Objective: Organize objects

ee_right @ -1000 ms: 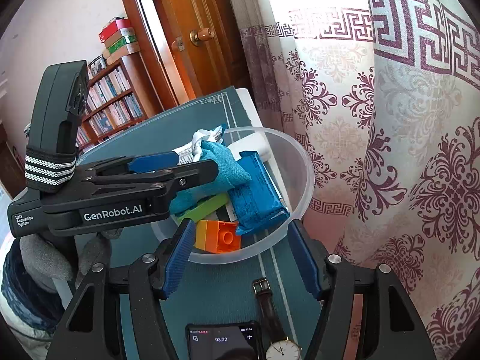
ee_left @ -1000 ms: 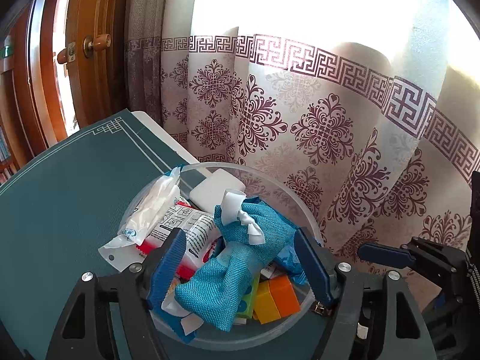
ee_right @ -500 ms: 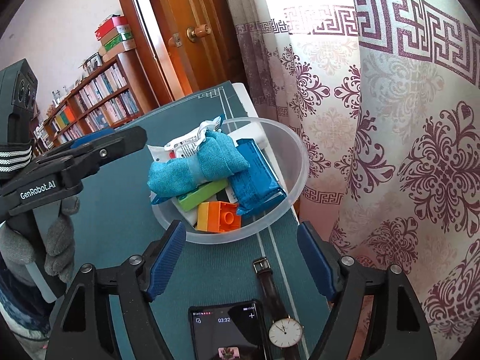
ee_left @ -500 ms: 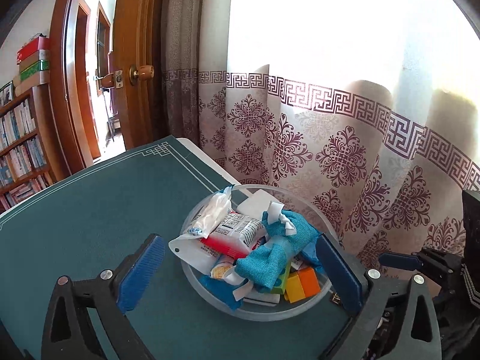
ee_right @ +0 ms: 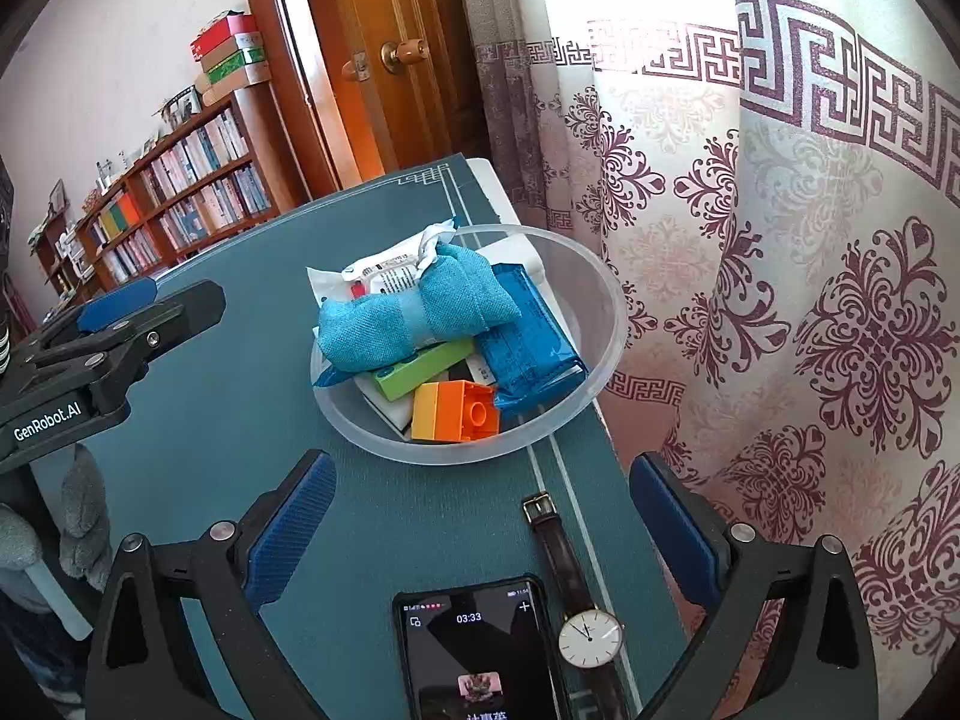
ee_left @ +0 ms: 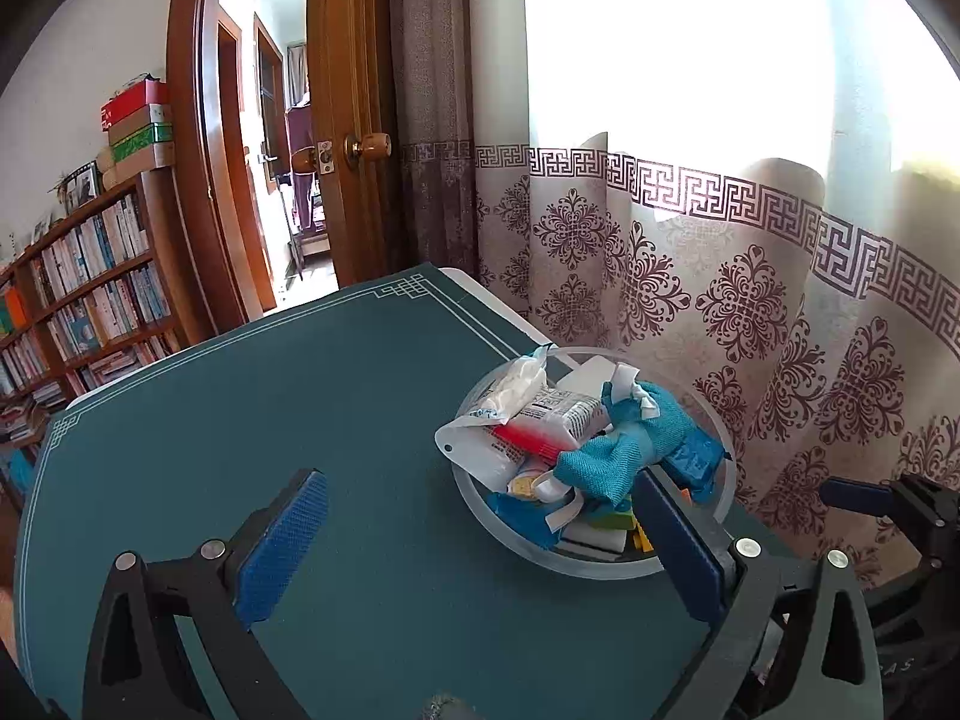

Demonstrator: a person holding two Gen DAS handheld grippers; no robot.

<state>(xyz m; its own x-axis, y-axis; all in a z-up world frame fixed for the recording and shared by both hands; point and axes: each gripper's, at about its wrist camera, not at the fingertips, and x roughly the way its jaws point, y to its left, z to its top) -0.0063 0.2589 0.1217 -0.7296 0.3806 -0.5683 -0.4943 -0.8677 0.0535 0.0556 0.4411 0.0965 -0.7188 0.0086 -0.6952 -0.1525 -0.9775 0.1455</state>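
A clear plastic bowl (ee_right: 600,300) stands on the green table mat near the curtain, also in the left wrist view (ee_left: 606,561). On top of its pile lies a teal cloth pouch (ee_right: 420,312) (ee_left: 624,450). Under it are white wrapped packets (ee_left: 528,420), a blue packet (ee_right: 528,342), a green brick (ee_right: 420,366) and an orange-yellow brick (ee_right: 459,411). My left gripper (ee_left: 480,546) is open and empty, back from the bowl; it also shows in the right wrist view (ee_right: 138,318). My right gripper (ee_right: 483,531) is open and empty, in front of the bowl.
A phone (ee_right: 480,654) and a wristwatch (ee_right: 585,630) lie on the mat (ee_left: 270,420) between my right gripper's fingers. A patterned curtain (ee_right: 810,300) hangs right behind the table edge. A wooden door (ee_left: 354,120) and bookshelves (ee_left: 78,288) stand beyond.
My left gripper let go of the teal pouch, opened wide and drew back and left from the bowl. The pouch now rests on the pile. My right gripper backed off slightly.
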